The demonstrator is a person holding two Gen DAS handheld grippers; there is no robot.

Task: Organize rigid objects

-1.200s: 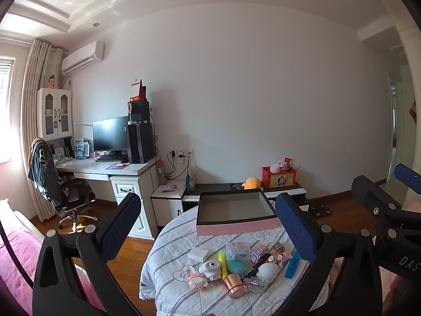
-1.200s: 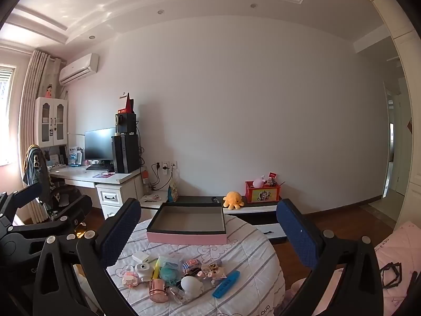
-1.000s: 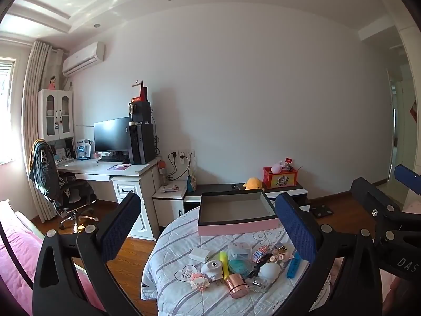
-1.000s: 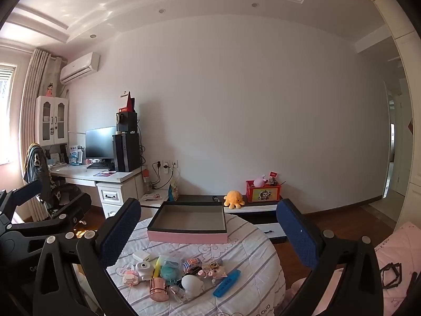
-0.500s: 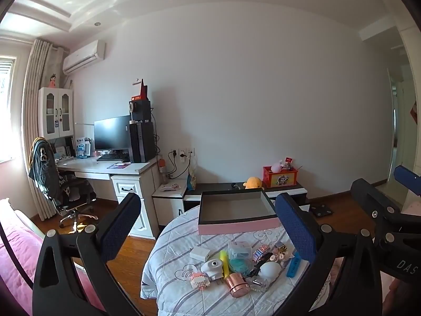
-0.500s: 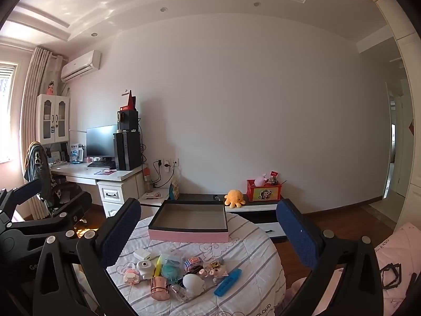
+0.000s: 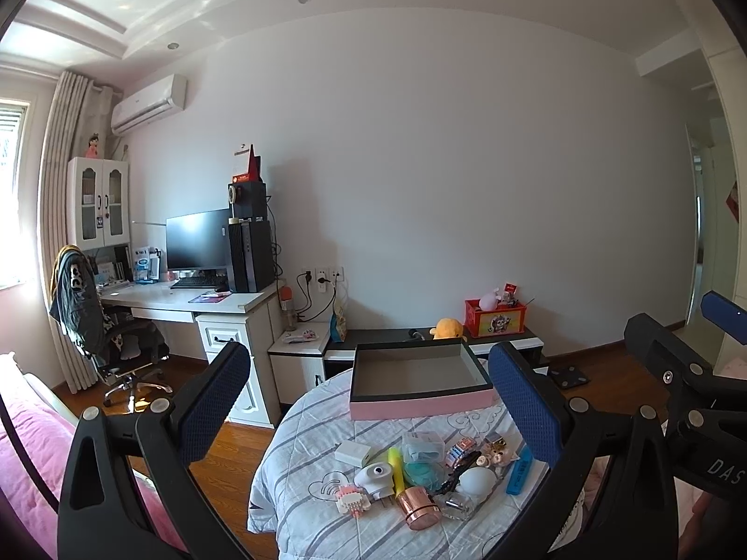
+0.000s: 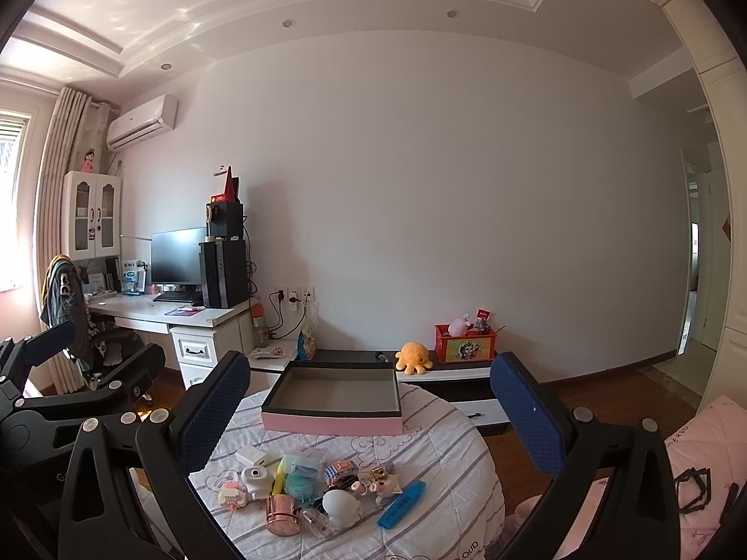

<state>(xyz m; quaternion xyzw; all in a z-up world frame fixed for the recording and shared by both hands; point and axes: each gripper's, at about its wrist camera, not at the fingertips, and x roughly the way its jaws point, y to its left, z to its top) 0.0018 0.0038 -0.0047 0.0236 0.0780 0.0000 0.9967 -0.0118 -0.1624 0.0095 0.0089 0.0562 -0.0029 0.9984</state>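
A round table with a striped cloth [image 7: 322, 527] [image 8: 448, 508] holds an open pink box [image 7: 420, 408] [image 8: 332, 422] at its far side, its inside empty. Near the front lies a cluster of small items: a copper cylinder [image 7: 417, 506] [image 8: 282, 515], a blue flat bar [image 7: 519, 470] [image 8: 401, 504], a white egg-shaped thing [image 7: 476, 480] [image 8: 340, 504], a small white camera toy [image 7: 377, 476] [image 8: 254, 478] and a white block [image 7: 352, 451] [image 8: 252, 455]. My left gripper [image 7: 369, 408] and right gripper [image 8: 369, 413] are both open and empty, held above the table's near side.
A white desk [image 7: 186, 301] with monitor and an office chair [image 7: 121, 350] stand at the left. A low dark cabinet [image 8: 462, 375] with an orange plush and red box runs along the wall. Pink bedding [image 7: 28, 457] lies at lower left.
Both views have shifted very slightly; the table and box sit a touch lower and to the right in frame. Nothing on the table has moved. Both grippers stay open.
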